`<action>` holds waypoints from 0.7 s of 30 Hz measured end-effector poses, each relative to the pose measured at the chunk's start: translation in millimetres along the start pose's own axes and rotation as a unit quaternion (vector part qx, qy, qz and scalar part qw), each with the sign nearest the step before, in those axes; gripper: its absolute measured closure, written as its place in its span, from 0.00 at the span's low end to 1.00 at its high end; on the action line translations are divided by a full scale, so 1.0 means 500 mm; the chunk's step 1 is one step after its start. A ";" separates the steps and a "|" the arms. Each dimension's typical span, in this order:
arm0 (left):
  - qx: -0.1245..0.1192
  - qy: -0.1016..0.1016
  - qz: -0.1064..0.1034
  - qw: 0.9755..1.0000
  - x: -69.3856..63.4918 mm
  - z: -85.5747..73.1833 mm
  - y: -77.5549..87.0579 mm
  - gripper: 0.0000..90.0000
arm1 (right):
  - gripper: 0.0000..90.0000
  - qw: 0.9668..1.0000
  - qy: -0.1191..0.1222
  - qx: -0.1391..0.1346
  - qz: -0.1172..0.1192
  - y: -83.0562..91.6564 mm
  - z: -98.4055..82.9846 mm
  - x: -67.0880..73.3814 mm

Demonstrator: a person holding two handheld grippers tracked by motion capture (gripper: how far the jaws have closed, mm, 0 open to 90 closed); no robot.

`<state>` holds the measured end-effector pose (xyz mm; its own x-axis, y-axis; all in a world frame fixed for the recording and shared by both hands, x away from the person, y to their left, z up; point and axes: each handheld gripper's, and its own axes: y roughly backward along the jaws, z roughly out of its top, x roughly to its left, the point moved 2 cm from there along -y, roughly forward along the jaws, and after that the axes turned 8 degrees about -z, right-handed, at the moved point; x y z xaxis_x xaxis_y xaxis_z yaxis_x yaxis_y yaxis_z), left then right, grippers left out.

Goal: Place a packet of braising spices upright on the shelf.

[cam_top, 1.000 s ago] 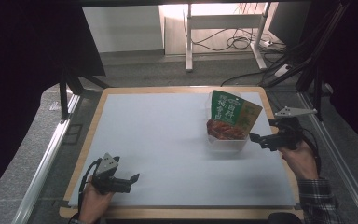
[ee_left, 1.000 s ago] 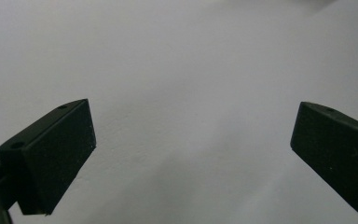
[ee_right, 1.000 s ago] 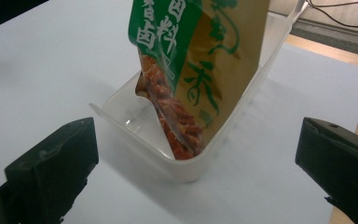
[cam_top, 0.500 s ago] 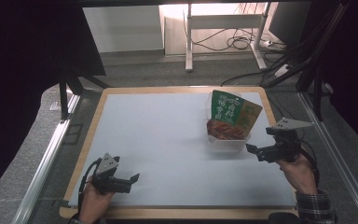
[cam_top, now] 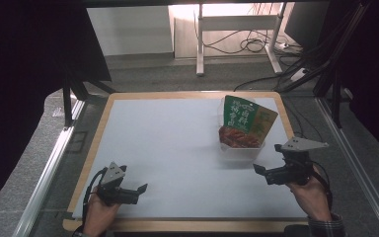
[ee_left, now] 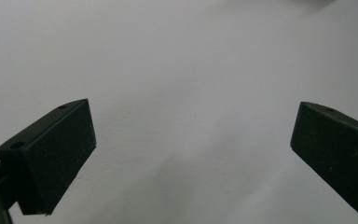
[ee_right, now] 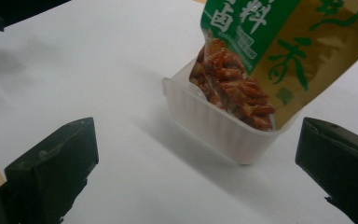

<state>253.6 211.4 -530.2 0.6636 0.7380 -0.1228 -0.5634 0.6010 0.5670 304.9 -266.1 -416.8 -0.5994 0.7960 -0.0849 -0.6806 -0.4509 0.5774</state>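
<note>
Near the front edge of the table (cam_top: 177, 148), toward its left corner, the left gripper (cam_top: 137, 190) rests low over the bare white top, its jaws spread wide with nothing between them; the left gripper view looks straight down on plain white surface. Toward the front right corner, the right gripper (cam_top: 257, 170) hangs just above the table, pointing at the tub, its jaws likewise wide apart and empty. It stands near the tub but clear of it.

Farther back, by the right edge, a clear plastic tub (ee_right: 219, 126) stands upright on the white top. A green and yellow snack packet (ee_right: 279, 51) leans in it, its lower end inside the tub and its upper part sticking out above the rim, tilted toward the far right corner. The printed picture of reddish-brown food sits just inside the tub wall.

Judging from this, the packet is already placed in the tub and neither gripper holds anything, so the work looks essentially finished. What may remain, at most, is pressing the packet deeper or moving the tub, and nothing here shows such a step begun.
</note>
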 end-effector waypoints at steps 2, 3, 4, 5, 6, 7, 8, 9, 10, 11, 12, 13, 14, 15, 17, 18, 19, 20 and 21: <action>-0.001 0.000 0.000 1.000 0.000 0.000 0.000 0.00 | 0.00 1.000 0.002 0.000 0.003 -0.001 -0.002 0.006; -0.001 0.000 0.000 1.000 0.000 0.000 0.000 0.00 | 0.00 1.000 0.002 0.000 0.003 -0.001 -0.002 0.006; -0.001 0.000 0.000 1.000 0.000 0.000 0.000 0.00 | 0.00 1.000 0.003 0.000 0.004 -0.001 -0.002 0.010; 0.000 0.000 0.000 1.000 0.000 0.000 0.000 0.00 | 0.00 1.000 0.006 -0.001 0.005 0.000 -0.003 0.017; 0.000 0.000 0.000 1.000 0.000 0.000 0.000 0.00 | 0.00 1.000 0.007 -0.002 0.007 0.000 -0.003 0.021; 0.000 0.000 0.000 1.000 0.000 0.000 -0.001 0.00 | 0.00 1.000 0.008 -0.002 0.008 0.001 -0.003 0.024; 0.000 0.000 0.000 1.000 0.000 0.000 -0.001 0.00 | 0.00 1.000 0.009 -0.003 0.008 0.001 -0.004 0.028; 0.000 0.000 0.000 1.000 0.000 0.000 -0.001 0.00 | 0.00 1.000 0.009 -0.003 0.008 0.001 -0.004 0.028; 0.000 -0.001 0.000 1.000 0.000 0.000 -0.001 0.00 | 0.00 1.000 0.010 -0.006 0.013 0.001 -0.006 0.036; 0.000 -0.001 0.000 1.000 0.000 0.000 -0.001 0.00 | 0.00 1.000 0.010 -0.006 0.013 0.001 -0.006 0.036; 0.000 -0.001 0.000 1.000 0.000 0.000 -0.001 0.00 | 0.00 1.000 0.009 -0.008 0.015 0.001 -0.007 0.040; 0.000 -0.001 -0.001 1.000 0.000 0.000 -0.001 0.00 | 0.00 1.000 0.010 -0.011 0.017 0.000 -0.009 0.044; 0.000 -0.001 -0.001 1.000 0.000 0.000 -0.001 0.00 | 0.00 1.000 0.010 -0.013 0.020 -0.002 -0.013 0.050; 0.001 -0.001 -0.001 1.000 0.000 0.000 -0.001 0.00 | 0.00 1.000 0.010 -0.013 0.020 -0.002 -0.013 0.050; 0.001 -0.001 -0.002 1.000 -0.001 0.000 -0.001 0.00 | 0.00 1.000 0.011 -0.015 0.021 -0.006 -0.019 0.057; 0.001 -0.001 -0.002 1.000 -0.001 0.000 -0.001 0.00 | 0.00 1.000 0.011 -0.016 0.022 -0.010 -0.024 0.062; 0.002 -0.001 -0.003 1.000 -0.001 0.000 -0.002 0.00 | 0.00 1.000 0.011 -0.016 0.022 -0.010 -0.024 0.062; 0.002 -0.001 -0.003 1.000 -0.001 0.000 -0.002 0.00 | 0.00 1.000 0.009 -0.018 0.024 -0.013 -0.027 0.064; 0.002 -0.001 -0.003 1.000 -0.001 -0.001 -0.002 0.00 | 0.00 0.999 0.009 -0.019 0.026 -0.016 -0.030 0.066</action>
<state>253.8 210.7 -530.9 0.6678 0.7338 -0.1246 -0.5576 0.6041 0.5694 284.2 -242.2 -436.5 -0.6412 0.7642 -0.0701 -0.6639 -0.5066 0.5501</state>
